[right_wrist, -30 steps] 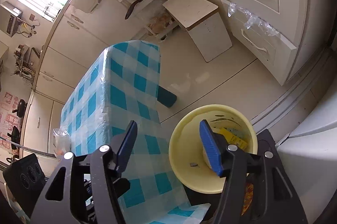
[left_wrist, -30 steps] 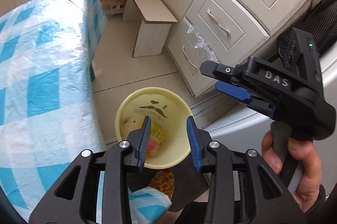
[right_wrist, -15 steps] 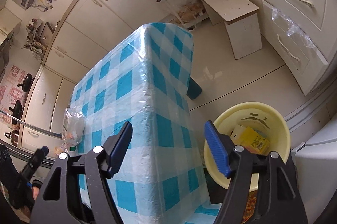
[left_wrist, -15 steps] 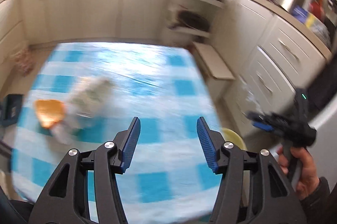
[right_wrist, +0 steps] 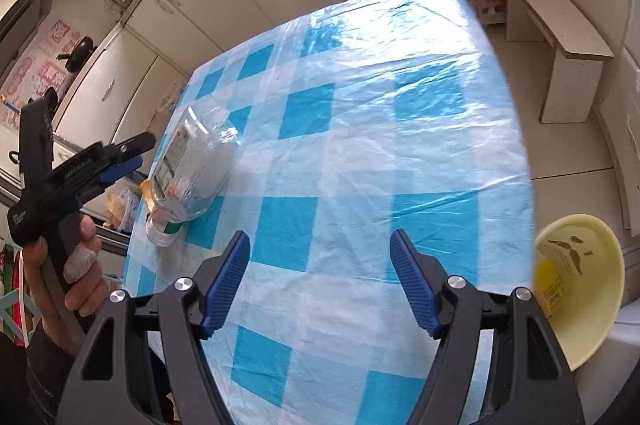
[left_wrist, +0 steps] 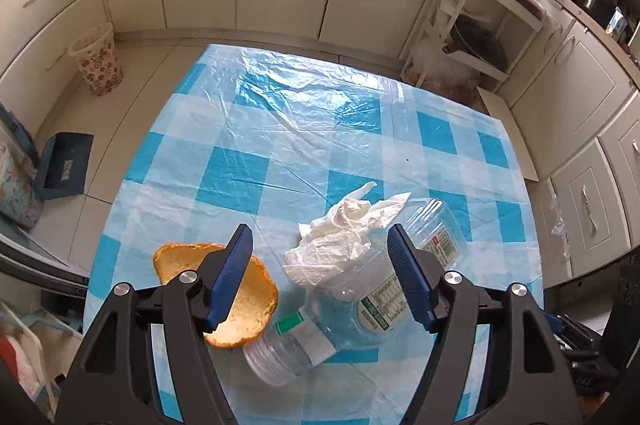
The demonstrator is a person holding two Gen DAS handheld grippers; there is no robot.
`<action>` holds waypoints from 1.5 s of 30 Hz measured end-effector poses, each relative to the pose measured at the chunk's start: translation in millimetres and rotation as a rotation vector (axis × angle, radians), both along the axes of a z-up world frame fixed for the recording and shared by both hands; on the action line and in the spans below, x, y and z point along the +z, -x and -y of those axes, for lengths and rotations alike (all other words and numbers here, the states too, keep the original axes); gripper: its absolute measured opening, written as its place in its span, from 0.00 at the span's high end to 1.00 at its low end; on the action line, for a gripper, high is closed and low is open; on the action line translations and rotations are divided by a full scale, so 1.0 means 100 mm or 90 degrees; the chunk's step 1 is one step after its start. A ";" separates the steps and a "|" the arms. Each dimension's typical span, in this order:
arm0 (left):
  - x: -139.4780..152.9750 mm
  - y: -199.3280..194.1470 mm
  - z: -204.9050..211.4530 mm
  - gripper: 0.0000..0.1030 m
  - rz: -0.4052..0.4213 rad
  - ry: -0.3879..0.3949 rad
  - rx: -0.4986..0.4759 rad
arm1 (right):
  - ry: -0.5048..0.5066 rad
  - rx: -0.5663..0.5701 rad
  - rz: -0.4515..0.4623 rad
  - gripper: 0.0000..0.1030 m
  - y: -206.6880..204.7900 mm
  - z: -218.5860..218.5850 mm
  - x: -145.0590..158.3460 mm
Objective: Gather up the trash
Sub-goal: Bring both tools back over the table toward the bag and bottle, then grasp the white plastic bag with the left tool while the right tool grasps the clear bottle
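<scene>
A yellow carton is already lying in the pale yellow plastic bin (right_wrist: 580,289) beside the table, while a clear crushed plastic bottle (left_wrist: 340,301), crumpled white tissue (left_wrist: 340,237) and what looks like orange peel (left_wrist: 240,301) are still waiting on the blue-checked tablecloth (left_wrist: 280,145). The left gripper (left_wrist: 320,277) is opening above this pile, gripping nothing, and the right gripper (right_wrist: 320,281) is hanging open and empty over bare cloth.

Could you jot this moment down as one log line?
left gripper: opening, empty, above tissue | right gripper: open, empty | bin: beside table

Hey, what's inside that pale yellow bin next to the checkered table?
Inside the pale yellow bin a yellow printed package leans against the near wall. The right gripper's arm covers the bin's lower part, so anything deeper is hidden.
</scene>
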State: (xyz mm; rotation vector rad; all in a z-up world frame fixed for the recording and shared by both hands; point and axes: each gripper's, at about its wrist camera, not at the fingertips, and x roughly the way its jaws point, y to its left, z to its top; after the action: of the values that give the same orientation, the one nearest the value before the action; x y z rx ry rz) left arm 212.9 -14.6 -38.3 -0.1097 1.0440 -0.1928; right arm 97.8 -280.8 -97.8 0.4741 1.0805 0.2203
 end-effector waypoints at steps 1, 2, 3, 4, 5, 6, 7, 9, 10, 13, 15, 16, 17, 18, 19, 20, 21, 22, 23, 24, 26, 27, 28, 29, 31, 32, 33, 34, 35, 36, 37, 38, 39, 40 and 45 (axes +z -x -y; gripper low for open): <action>-0.05 -0.04 0.02 0.35 -0.008 -0.001 -0.004 | 0.001 0.010 -0.005 0.32 -0.03 -0.09 -0.02; -0.09 -0.07 0.04 0.35 -0.012 0.001 -0.003 | 0.003 0.021 -0.009 0.32 -0.06 -0.17 -0.04; -0.12 -0.08 0.04 0.36 -0.016 0.000 0.001 | 0.006 0.030 -0.012 0.32 -0.08 -0.26 -0.06; -0.14 -0.09 0.04 0.47 -0.022 0.004 0.001 | 0.008 0.038 -0.015 0.32 -0.11 -0.33 -0.07; -0.18 -0.10 0.04 0.62 -0.034 0.010 -0.004 | 0.009 0.044 -0.018 0.32 -0.13 -0.39 -0.08; -0.21 -0.10 0.04 0.69 -0.046 0.016 -0.008 | 0.007 0.049 -0.020 0.32 -0.15 -0.43 -0.09; -0.24 -0.09 0.04 0.79 -0.058 0.026 -0.016 | 0.004 0.053 -0.022 0.32 -0.15 -0.46 -0.10; -0.28 -0.06 0.05 0.92 -0.077 0.034 -0.034 | -0.004 0.056 -0.027 0.32 -0.19 -0.51 -0.12; -0.29 -0.03 0.04 0.94 -0.082 0.039 -0.040 | -0.007 0.055 -0.029 0.32 -0.21 -0.53 -0.13; -0.29 0.12 0.03 0.99 -0.094 0.062 -0.066 | -0.023 0.054 -0.034 0.32 -0.24 -0.56 -0.13; -0.27 0.25 0.02 1.00 -0.095 0.069 -0.088 | -0.033 0.052 -0.037 0.31 -0.25 -0.56 -0.13; -0.27 0.31 0.02 1.00 -0.098 0.070 -0.101 | -0.038 0.050 -0.041 0.31 -0.25 -0.55 -0.14; -0.27 0.36 0.02 1.00 -0.098 0.065 -0.110 | -0.042 0.046 -0.042 0.31 -0.24 -0.54 -0.14; -0.28 0.40 0.02 1.00 -0.100 0.062 -0.122 | -0.042 0.040 -0.042 0.31 -0.24 -0.52 -0.13; -0.31 0.44 0.04 1.00 -0.107 0.059 -0.139 | -0.042 0.032 -0.043 0.31 -0.24 -0.49 -0.13; -0.35 0.49 0.07 1.00 -0.120 0.055 -0.163 | -0.045 0.023 -0.044 0.31 -0.23 -0.45 -0.13; -0.40 0.53 0.11 1.00 -0.136 0.052 -0.185 | -0.051 0.014 -0.046 0.31 -0.23 -0.42 -0.13; -0.44 0.57 0.13 0.99 -0.146 0.048 -0.200 | -0.056 0.008 -0.049 0.31 -0.23 -0.39 -0.13; -0.45 0.60 0.13 0.99 -0.146 0.042 -0.207 | -0.059 0.003 -0.051 0.31 -0.22 -0.38 -0.13; -0.43 0.61 0.12 1.00 -0.138 0.041 -0.208 | -0.057 0.002 -0.050 0.31 -0.22 -0.40 -0.12; -0.33 0.60 0.04 0.99 -0.121 0.057 -0.200 | -0.050 0.012 -0.038 0.30 -0.21 -0.47 -0.07; -0.27 0.57 -0.01 0.99 -0.109 0.061 -0.189 | -0.042 0.021 -0.029 0.30 -0.23 -0.54 -0.04; -0.21 0.53 -0.08 0.99 -0.095 0.064 -0.172 | -0.029 0.032 -0.017 0.29 -0.22 -0.61 0.01; -0.16 0.50 -0.17 0.99 -0.083 0.069 -0.154 | -0.016 0.044 -0.005 0.27 -0.22 -0.68 0.05; -0.09 0.41 -0.35 0.95 -0.067 0.069 -0.107 | 0.005 0.073 0.022 0.24 -0.20 -0.85 0.13; -0.07 0.37 -0.44 0.91 -0.062 0.070 -0.078 | 0.015 0.086 0.032 0.22 -0.19 -0.91 0.15; -0.07 0.33 -0.52 0.88 -0.062 0.075 -0.055 | 0.026 0.096 0.041 0.21 -0.19 -0.99 0.17; -0.08 0.30 -0.59 0.84 -0.063 0.081 -0.031 | 0.036 0.108 0.050 0.19 -0.18 -1.08 0.19; -0.09 0.28 -0.63 0.82 -0.065 0.087 -0.016 | 0.045 0.123 0.057 0.16 -0.18 -1.18 0.18; -0.11 0.25 -0.66 0.81 -0.066 0.089 -0.003 | 0.054 0.137 0.062 0.15 -0.17 -1.28 0.16; -0.11 0.24 -0.69 0.80 -0.066 0.090 0.008 | 0.063 0.149 0.062 0.14 -0.18 -1.37 0.12; -0.13 0.22 -0.69 0.79 -0.065 0.091 0.014 | 0.072 0.157 0.060 0.14 -0.19 -1.44 0.08; -0.13 0.21 -0.68 0.78 -0.064 0.090 0.016 | 0.074 0.160 0.063 0.14 -0.19 -1.50 0.05; -0.15 0.21 -0.65 0.77 -0.061 0.085 0.019 | 0.067 0.162 0.069 0.17 -0.19 -1.52 0.03; -0.15 0.18 -0.54 0.69 -0.036 0.024 0.012 | 0.020 0.169 0.062 0.45 -0.20 -1.41 0.07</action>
State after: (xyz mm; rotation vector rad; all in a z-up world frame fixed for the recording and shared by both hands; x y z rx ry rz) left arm 195.1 39.6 -53.5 -0.1607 1.0961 -0.1931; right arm 117.9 -140.2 -90.3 0.2867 1.0485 0.4552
